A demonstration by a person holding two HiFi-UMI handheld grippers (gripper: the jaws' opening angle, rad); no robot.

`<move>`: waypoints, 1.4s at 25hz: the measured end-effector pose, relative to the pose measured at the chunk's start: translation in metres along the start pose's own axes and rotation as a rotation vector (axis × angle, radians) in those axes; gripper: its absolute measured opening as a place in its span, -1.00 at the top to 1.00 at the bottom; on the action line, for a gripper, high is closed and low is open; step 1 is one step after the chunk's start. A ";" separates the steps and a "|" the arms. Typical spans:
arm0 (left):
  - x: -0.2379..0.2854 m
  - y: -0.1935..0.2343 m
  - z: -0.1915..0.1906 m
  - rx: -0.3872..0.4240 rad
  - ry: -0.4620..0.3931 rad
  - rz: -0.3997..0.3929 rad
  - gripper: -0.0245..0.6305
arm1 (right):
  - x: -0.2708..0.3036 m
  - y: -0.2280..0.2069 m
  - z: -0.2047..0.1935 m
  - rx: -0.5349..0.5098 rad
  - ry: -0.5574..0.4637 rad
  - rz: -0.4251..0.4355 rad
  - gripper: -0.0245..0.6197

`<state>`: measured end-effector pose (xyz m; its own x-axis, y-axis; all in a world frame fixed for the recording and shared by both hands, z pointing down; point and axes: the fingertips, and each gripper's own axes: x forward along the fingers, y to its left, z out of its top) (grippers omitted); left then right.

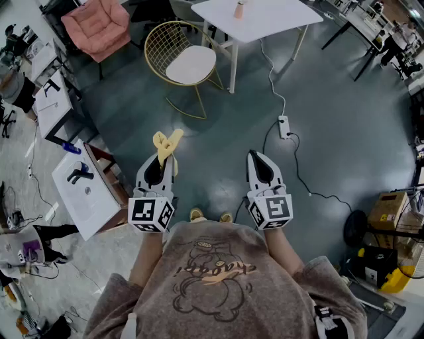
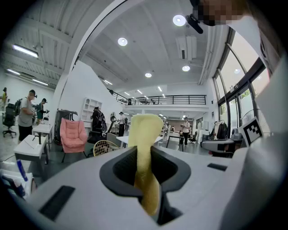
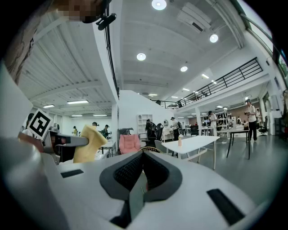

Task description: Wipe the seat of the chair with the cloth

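The left gripper point(image 1: 161, 159), fingers clamped on the floppy yellow cloth point(image 1: 166, 144), faces the gold wire chair with white seat point(image 1: 191, 64) well ahead; right gripper point(image 1: 257, 159) fingers together, empty.

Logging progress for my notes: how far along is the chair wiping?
Done: the left hand-held gripper is shut on the yellow cloth. In hand: nothing touches the chair; it stands apart, farther ahead. Left: reaching the white seat and wiping it. The right hand-held gripper is shut, empty.

A pink armchair point(image 1: 99, 26) stands well apart from a white table point(image 1: 265, 16).
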<state>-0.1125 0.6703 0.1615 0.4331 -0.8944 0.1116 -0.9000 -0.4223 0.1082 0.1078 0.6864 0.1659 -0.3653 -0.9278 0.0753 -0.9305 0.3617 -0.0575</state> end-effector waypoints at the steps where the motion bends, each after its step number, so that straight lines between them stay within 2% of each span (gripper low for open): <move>1: 0.000 0.001 0.001 0.001 -0.001 -0.002 0.71 | 0.000 0.001 0.000 -0.002 0.001 0.000 0.85; 13: 0.000 0.013 0.005 0.011 0.006 -0.024 0.71 | 0.007 0.021 0.007 0.033 -0.041 0.045 0.84; 21: -0.002 0.036 -0.007 0.018 0.018 -0.065 0.71 | 0.005 0.043 -0.002 -0.005 -0.058 0.000 0.84; 31: 0.016 0.059 -0.002 0.024 0.009 -0.073 0.71 | 0.031 0.034 -0.006 0.012 -0.052 -0.043 0.84; 35: 0.038 0.071 0.001 0.023 0.007 -0.076 0.71 | 0.053 0.022 -0.005 0.022 -0.051 -0.063 0.84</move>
<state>-0.1594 0.6061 0.1725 0.5006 -0.8586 0.1104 -0.8652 -0.4924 0.0944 0.0677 0.6454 0.1740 -0.3033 -0.9525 0.0284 -0.9507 0.3005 -0.0764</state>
